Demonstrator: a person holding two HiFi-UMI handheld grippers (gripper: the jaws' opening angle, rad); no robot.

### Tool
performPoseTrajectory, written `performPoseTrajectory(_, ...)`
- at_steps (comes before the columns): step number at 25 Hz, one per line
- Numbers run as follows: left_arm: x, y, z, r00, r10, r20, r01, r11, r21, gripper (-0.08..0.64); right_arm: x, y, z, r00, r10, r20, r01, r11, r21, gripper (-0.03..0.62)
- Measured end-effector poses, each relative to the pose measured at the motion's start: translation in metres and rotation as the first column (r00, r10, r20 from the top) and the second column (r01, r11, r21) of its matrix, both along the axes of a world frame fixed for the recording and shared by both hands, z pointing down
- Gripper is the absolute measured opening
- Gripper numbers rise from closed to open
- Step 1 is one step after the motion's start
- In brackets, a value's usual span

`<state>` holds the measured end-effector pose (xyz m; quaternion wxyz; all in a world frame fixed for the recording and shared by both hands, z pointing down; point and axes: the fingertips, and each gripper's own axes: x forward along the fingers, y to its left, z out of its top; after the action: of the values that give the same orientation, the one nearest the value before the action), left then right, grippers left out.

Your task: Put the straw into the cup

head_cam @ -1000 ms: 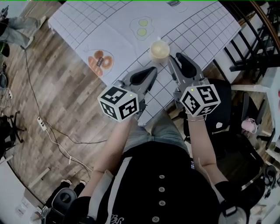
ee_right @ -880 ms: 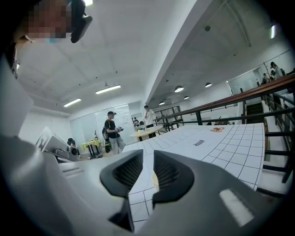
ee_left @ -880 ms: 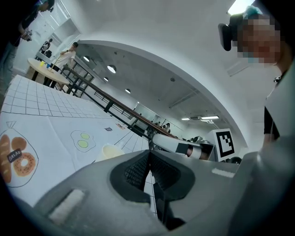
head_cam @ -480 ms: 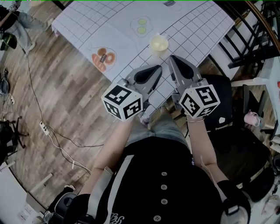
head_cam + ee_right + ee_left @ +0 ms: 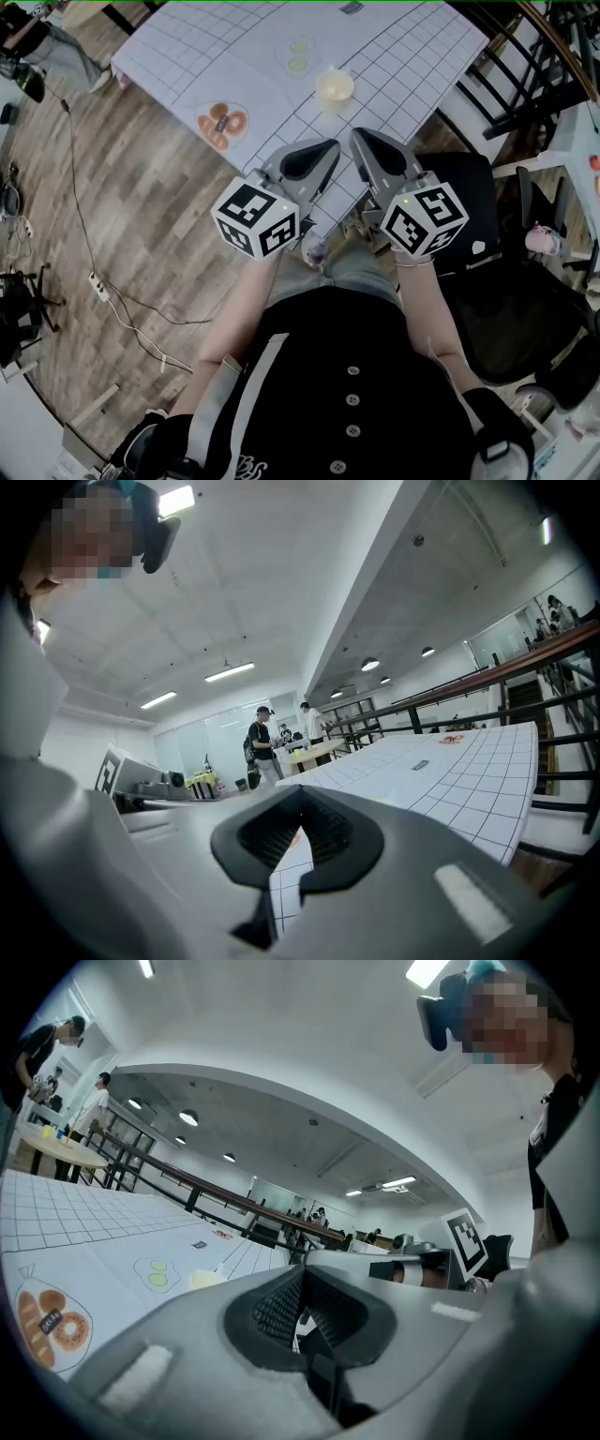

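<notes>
Cup (image 5: 335,89): on table (image 5: 422,56); contents unclear, half hidden in left gripper view.
Left gripper (image 5: 330,147): jaws together, empty.
Right gripper (image 5: 358,134): jaws together, empty.

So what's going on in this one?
A person at the near edge of a gridded table holds a gripper in each hand. The left gripper and the right gripper are both shut with nothing between their jaws, held side by side short of the cup, which stands upright on the table. No straw shows in any view, so the task's main step is not yet done.
</notes>
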<state>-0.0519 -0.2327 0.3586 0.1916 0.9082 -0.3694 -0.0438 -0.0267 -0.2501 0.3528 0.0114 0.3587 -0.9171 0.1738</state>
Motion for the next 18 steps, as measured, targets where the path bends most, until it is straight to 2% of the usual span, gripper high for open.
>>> performPoseTrajectory(5,-0.003,0.007,-0.003,1.0,0.004,-0.016,-0.004,1.0,0.005,0.0,-0.007,0.017,0.004,0.999,-0.022,-0.028,0.022,1.0,-0.014,0.0)
performPoseTrajectory(10,-0.003,0.014,-0.001,1.0,0.012,-0.018,-0.012,1.0,0.0,0.0,-0.003,0.023,0.008,0.999,-0.008,-0.042,0.007,1.0,-0.027,0.0)
performPoseTrajectory(18,0.005,0.022,0.007,0.999,0.012,-0.032,-0.013,0.999,-0.033,0.0,-0.003,0.03,0.015,0.998,-0.021,-0.052,0.018,0.999,-0.044,0.0)
